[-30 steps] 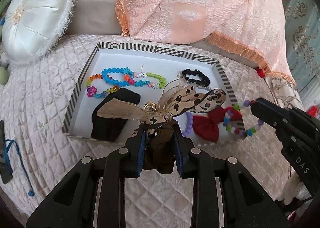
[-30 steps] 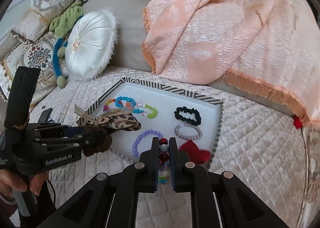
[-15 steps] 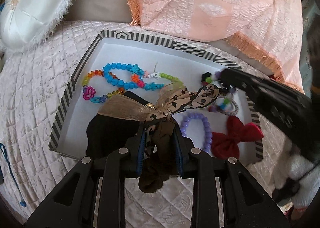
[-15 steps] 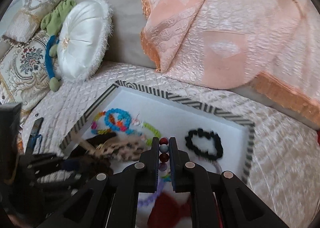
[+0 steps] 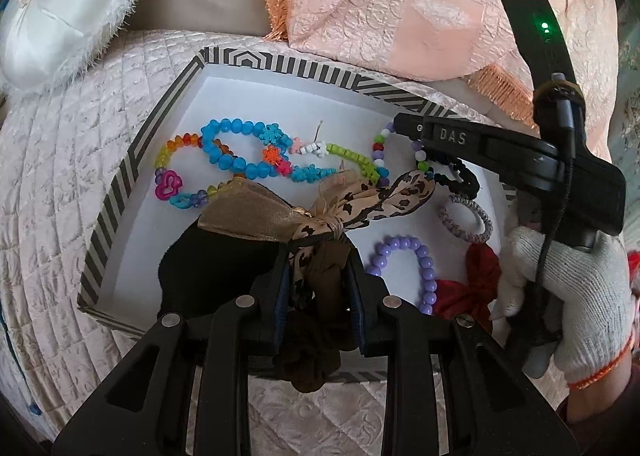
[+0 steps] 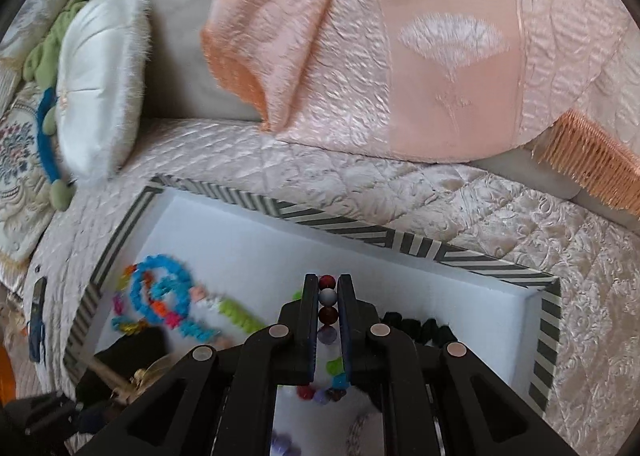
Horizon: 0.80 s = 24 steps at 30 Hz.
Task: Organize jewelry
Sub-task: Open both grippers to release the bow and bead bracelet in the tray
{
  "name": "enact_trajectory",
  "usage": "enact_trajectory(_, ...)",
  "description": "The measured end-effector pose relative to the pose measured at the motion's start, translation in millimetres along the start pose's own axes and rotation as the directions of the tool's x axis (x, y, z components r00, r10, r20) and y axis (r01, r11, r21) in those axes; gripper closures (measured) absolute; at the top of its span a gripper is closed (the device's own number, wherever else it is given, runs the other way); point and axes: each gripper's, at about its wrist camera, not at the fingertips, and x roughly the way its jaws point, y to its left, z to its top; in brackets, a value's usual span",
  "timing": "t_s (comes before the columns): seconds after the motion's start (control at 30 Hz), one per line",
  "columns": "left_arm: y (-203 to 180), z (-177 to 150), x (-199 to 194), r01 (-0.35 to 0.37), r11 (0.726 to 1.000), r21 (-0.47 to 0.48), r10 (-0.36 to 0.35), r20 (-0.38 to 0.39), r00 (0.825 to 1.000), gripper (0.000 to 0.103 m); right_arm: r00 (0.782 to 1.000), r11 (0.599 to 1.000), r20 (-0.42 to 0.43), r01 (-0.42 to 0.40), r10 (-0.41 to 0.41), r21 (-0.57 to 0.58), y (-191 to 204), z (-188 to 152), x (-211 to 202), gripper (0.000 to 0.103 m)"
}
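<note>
My left gripper (image 5: 318,296) has just been easing open around the soft, floppy leopard-bow scrunchie (image 5: 320,256) above the striped tray (image 5: 120,191). My right gripper (image 6: 328,304) pinches the beaded bracelet (image 6: 327,296): hard, slippery beads, best taken across the strand.

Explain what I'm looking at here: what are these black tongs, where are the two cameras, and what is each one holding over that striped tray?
These are no robot arms: a person holds a two-finger gripper in each hand, and a fisheye camera on each looks forward along its fingers.

The left wrist view shows the left gripper with a brown scrunchie with a leopard-print bow between its pads. They have just been opening a little, yet the cloth sits against both. The right gripper reaches in from the side, held by a gloved hand.

The right wrist view shows the right gripper shut on a multicoloured bead bracelet.

Below lies the striped tray, on a quilted cover, with bead bracelets, hair ties and a red bow.
</note>
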Motion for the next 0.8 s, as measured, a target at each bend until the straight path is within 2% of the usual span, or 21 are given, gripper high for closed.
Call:
enact_trajectory(0.13,-0.6,0.6,4.0,-0.014,1.0,0.003,0.014,-0.002,1.0,0.053,1.0,0.999,0.015,-0.028,0.028,0.033,-4.3,1.2,1.2,0.094)
enact_trajectory(0.17,-0.9,0.7,4.4,-0.016,1.0,0.006,0.017,-0.002,1.0,0.051,0.999,0.998,0.014,-0.039,0.039,0.044,-5.8,0.8,-0.1,0.094)
enact_trajectory(0.23,-2.2,0.0,4.8,-0.03,0.999,0.014,0.03,0.002,1.0,0.042,0.998,0.997,0.019,-0.055,0.054,0.061,-8.7,-1.8,-4.5,0.086)
enact_trajectory(0.27,-2.6,-0.4,4.9,-0.034,0.999,0.015,0.034,0.003,0.999,0.04,0.998,0.996,0.028,-0.062,0.061,0.069,-9.8,-3.0,-8.3,0.075)
enact_trajectory(0.3,-2.8,-0.8,4.5,-0.038,0.999,0.014,0.038,0.004,0.999,0.038,0.997,0.995,0.036,-0.071,0.068,0.076,-11.4,-5.2,-13.0,0.07)
enact_trajectory(0.5,-3.9,-5.0,-1.9,-0.07,0.997,0.018,0.07,0.021,0.997,0.037,0.994,0.993,0.085,-0.069,0.061,0.091,-17.0,-25.7,-48.7,0.07)
enact_trajectory(0.67,-6.5,-10.5,-18.4,-0.077,0.997,0.025,0.075,0.066,0.995,0.037,0.989,0.998,0.148,0.0,-0.011,0.069,-16.8,-48.4,-85.9,0.07)
enact_trajectory(0.8,-7.6,-15.6,-32.7,-0.087,0.996,0.024,0.084,0.095,0.992,0.037,0.986,0.996,0.167,-0.003,-0.012,0.09,-16.7,-66.2,-103.3,0.07)
